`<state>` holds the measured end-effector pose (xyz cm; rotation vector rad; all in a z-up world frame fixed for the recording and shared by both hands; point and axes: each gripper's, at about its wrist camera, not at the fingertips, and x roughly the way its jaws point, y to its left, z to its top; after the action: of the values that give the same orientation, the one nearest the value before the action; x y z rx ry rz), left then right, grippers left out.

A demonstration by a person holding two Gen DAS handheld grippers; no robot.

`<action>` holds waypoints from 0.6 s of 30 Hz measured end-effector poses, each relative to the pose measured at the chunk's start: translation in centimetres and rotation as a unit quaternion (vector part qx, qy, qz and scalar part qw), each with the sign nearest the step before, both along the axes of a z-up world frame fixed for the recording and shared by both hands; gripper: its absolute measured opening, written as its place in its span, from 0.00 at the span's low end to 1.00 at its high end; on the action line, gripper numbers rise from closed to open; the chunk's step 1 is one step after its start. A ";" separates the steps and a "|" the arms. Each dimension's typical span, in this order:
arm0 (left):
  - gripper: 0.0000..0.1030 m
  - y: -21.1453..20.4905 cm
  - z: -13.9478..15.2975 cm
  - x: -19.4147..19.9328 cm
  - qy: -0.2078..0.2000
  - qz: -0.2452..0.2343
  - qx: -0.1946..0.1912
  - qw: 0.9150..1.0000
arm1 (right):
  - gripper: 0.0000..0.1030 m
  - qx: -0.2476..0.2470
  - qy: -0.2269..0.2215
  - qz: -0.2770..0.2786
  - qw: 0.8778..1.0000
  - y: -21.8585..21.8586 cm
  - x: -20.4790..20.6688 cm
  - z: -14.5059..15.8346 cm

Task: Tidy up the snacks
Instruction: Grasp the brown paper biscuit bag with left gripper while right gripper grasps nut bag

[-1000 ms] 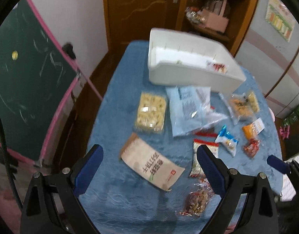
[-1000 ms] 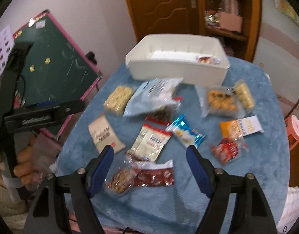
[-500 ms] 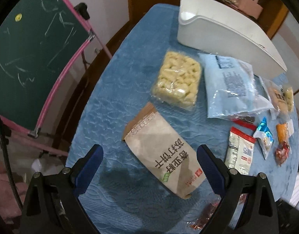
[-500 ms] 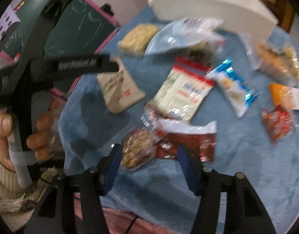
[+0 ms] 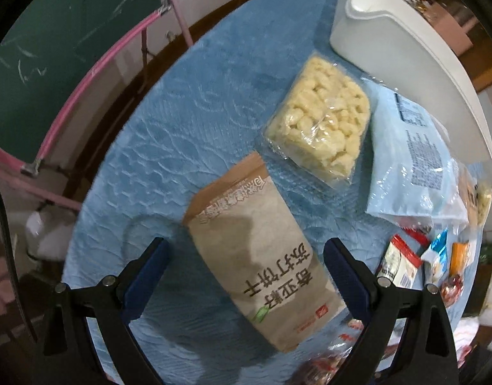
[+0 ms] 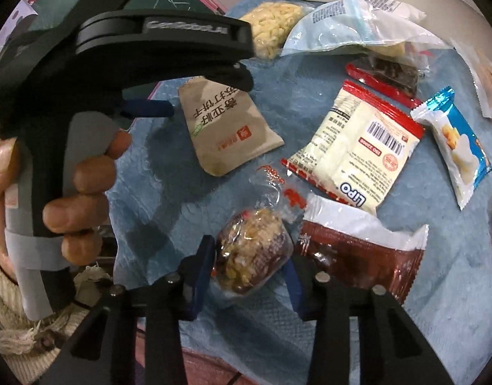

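Observation:
My left gripper (image 5: 246,269) is open, its blue fingers on either side of a brown paper cracker bag (image 5: 262,272) lying flat on the blue tablecloth; the bag also shows in the right wrist view (image 6: 226,131). My right gripper (image 6: 250,266) has closed its fingers against both sides of a clear packet of nut brittle (image 6: 252,253) near the table's front edge. A dark red packet (image 6: 361,256) lies just right of it. The white bin (image 5: 406,48) stands at the back.
A tray of pale puffs (image 5: 323,122), a light-blue bag (image 5: 416,163), a red-and-white Lipo pack (image 6: 358,147) and a blue-wrapped cake (image 6: 454,147) lie between the grippers and the bin. A green chalkboard (image 5: 53,48) stands left of the table.
Both grippers have come down and forward toward the table. The left one now straddles the brown bag. The right one's fingers have narrowed onto the nut brittle packet.

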<state>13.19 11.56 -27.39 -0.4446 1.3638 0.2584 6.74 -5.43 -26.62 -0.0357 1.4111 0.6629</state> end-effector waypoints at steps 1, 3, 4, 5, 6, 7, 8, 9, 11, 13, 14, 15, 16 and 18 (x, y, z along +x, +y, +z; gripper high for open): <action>0.93 0.1 -0.2 0.2 0.003 0.005 0.004 1.000 | 0.40 0.001 0.000 0.001 1.000 0.0 -0.1 0.0; 0.93 -0.2 -0.2 0.6 0.006 0.009 0.014 1.000 | 0.40 0.002 -0.002 0.007 1.000 -0.1 -0.2 0.1; 0.93 -0.5 -0.4 0.8 0.012 0.010 0.023 1.000 | 0.40 0.002 -0.004 0.010 1.000 0.0 -0.3 0.1; 0.93 -0.8 -0.5 1.0 0.017 0.008 0.031 0.999 | 0.40 0.003 -0.005 0.012 1.000 0.0 -0.3 0.2; 0.93 -1.1 -0.6 1.2 0.023 0.005 0.040 0.999 | 0.40 0.003 -0.005 0.014 1.000 -0.1 -0.3 0.3; 0.93 -1.5 -0.7 1.1 0.029 -0.001 0.051 0.998 | 0.39 0.003 -0.005 0.016 1.000 -0.7 0.3 0.5; 0.91 -1.8 -0.6 1.0 0.032 -0.005 0.057 0.998 | 0.39 0.004 -0.006 0.018 1.000 -0.8 0.3 0.6; 0.84 -2.1 -0.4 0.9 0.030 -0.009 0.062 0.998 | 0.39 0.005 -0.007 0.018 1.000 -0.9 0.5 0.7; 0.71 -2.9 0.2 0.6 0.023 -0.024 0.064 0.997 | 0.39 0.009 -0.010 0.018 1.000 -1.2 1.1 0.9; 0.68 -3.3 0.6 0.4 0.021 -0.039 0.063 0.997 | 0.39 0.012 -0.013 0.017 1.000 -1.4 1.2 1.2; 0.67 -3.5 0.6 0.2 0.021 -0.046 0.057 0.997 | 0.39 0.013 -0.016 0.016 1.000 -1.7 1.2 1.4; 0.67 -3.6 0.8 -0.1 0.019 -0.050 0.053 0.997 | 0.39 0.015 -0.019 0.016 1.000 -1.9 1.2 1.6; 0.67 -3.8 1.0 -0.4 0.016 -0.056 0.048 0.997 | 0.39 0.017 -0.022 0.015 1.000 -2.0 1.2 1.9; 0.67 -4.1 1.5 -1.3 0.008 -0.065 0.045 0.997 | 0.39 0.020 -0.032 0.012 0.999 -2.5 1.2 2.6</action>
<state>11.92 7.48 -25.88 -0.2782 1.3852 0.2164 7.98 -7.92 -24.03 -0.0419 1.3376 0.7044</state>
